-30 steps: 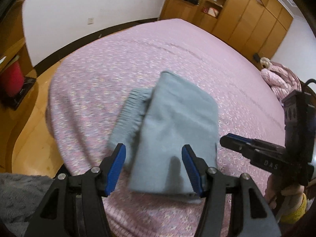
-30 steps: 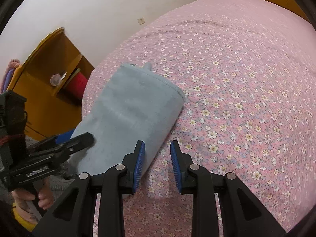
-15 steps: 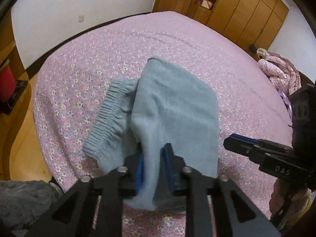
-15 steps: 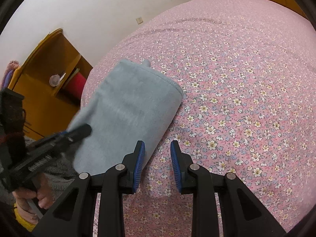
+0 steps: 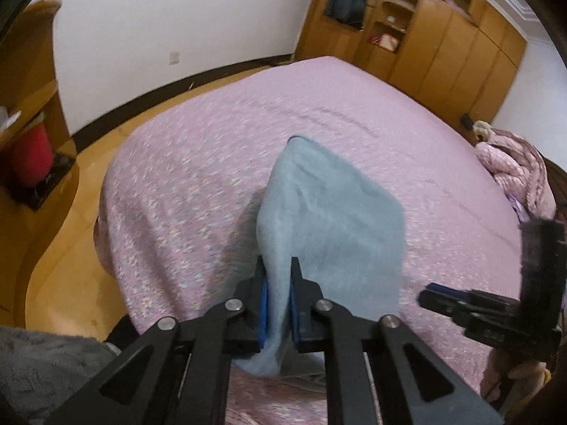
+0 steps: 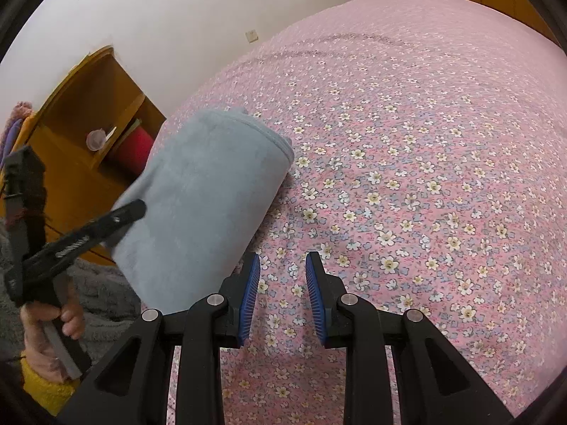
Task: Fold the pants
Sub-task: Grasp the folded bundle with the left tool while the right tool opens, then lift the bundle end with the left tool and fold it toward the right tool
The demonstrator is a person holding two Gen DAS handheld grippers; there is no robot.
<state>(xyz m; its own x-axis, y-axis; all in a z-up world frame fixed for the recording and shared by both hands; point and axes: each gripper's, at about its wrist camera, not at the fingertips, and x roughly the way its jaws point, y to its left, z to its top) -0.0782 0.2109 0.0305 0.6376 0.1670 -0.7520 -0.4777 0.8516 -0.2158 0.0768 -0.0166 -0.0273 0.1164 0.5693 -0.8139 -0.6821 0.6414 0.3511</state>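
Pants (image 5: 329, 219) are clamped by the left gripper (image 5: 278, 292) near the bed (image 5: 198, 163) corner; the right gripper (image 6: 282, 283), parted and empty, is resolved only in its own view.

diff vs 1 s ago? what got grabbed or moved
The left gripper, open a second ago, closed on the near edge of the folded blue pants and has lifted that end off the bed, hiding the waistband. The far end still touches the bedspread. The right gripper stays open, beside the pants, holding nothing.
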